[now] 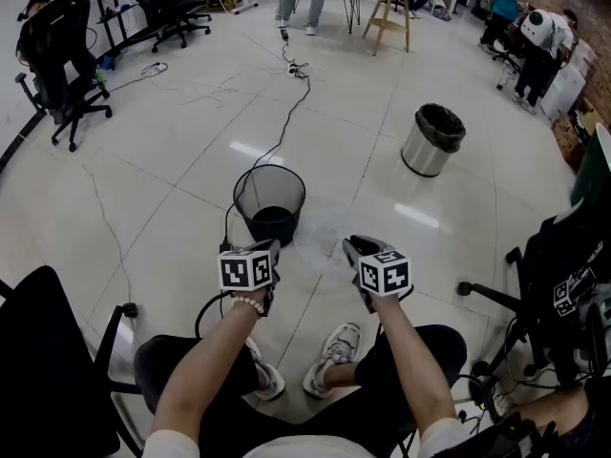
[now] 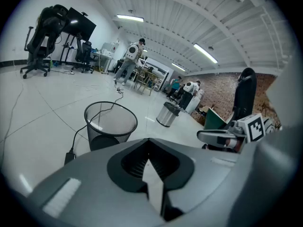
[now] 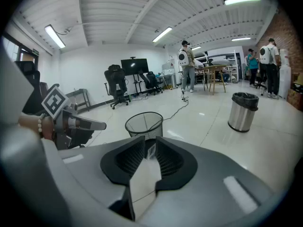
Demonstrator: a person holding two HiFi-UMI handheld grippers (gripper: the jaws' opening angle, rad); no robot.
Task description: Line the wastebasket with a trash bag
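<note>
While seated above a white floor (image 1: 162, 208), holds out left gripper (image 1: 273, 248) and right gripper (image 1: 355, 247) side by side over the knees, both tilted down toward basket (image 1: 269, 201).

Left gripper: pressed together, nothing seen between. Right gripper: parted by a narrow slit, pinching nothing discernible.

Basket: black mesh, upright on the floor just ahead of both grippers, roughly midway between their lines of aim, unlined, something dark at the bottom. No bag plainly in view. Faint haze between the two grippers in the head view, possibly clear film; cannot tell. Black cable (image 1: 286, 130) trailing across the floor and down past the basket's left side.

Likely trouble from here:
- Could tip or shove the light mesh basket when pressing on one side of the rim only, with nothing bracing the other side.
- Could snag on the cable beside it and drag the basket along.
- With thin film in hand, could let it slip from the right gripper, not clamped shut, or tear it on the wire rim.
- Could go for the wrong target: steel bin (image 1: 431, 141), well apart to the right, already lined in black.

Counts:
- two grippers
- one mesh basket
- one steel bin
- one cable at the basket
- one wooden stool (image 1: 387, 15) far back
- at least four chairs (image 1: 59, 65)
- at least three people (image 1: 544, 31), small and distant
- two shoes (image 1: 334, 356) below the grippers
</note>
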